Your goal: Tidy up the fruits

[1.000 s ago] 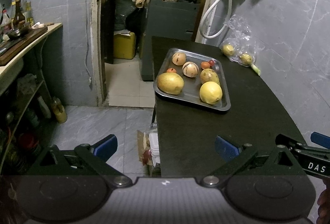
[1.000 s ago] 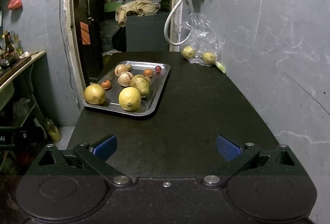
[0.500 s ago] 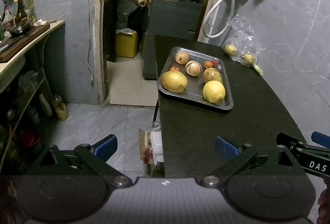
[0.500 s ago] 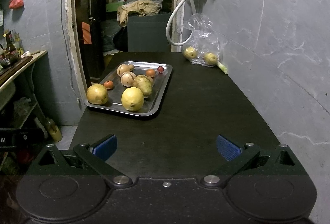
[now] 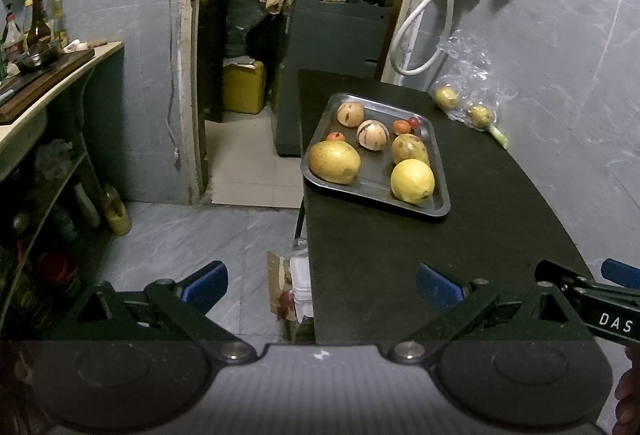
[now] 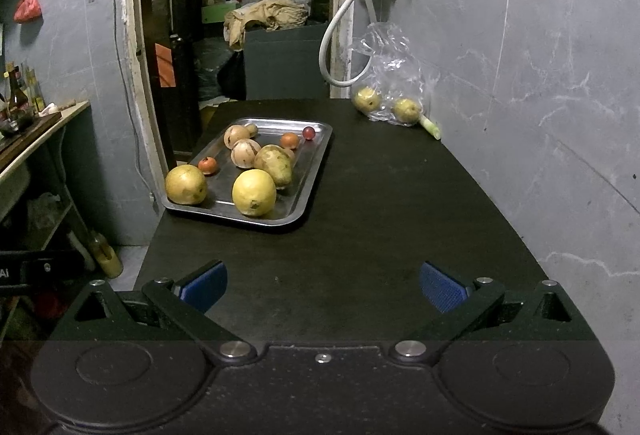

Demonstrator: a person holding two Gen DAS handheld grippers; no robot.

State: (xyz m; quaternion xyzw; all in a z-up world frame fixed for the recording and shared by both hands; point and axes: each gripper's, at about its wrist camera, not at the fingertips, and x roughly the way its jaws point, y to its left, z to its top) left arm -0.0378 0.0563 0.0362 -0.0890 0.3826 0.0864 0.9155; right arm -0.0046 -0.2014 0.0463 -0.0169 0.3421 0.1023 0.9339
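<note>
Fruit is gathered on the tray (image 6: 316,171), which lies ahead-left of the right tongs (image 6: 323,285) and ahead-right of the left tongs (image 5: 322,287); both are held apart, empty.

Silver metal tray (image 6: 316,167) set on a black table (image 6: 380,203), bright yellow lemon (image 6: 254,193), dull yellow-green fruit (image 6: 186,184) flecked with brown, pale pinkish fruits streaked with brown (image 6: 245,152), small orange fruit (image 6: 207,165), dark red berry (image 6: 308,133), blue pads (image 6: 204,285) fitted on black fingers, grey veined wall (image 6: 540,75)
</note>
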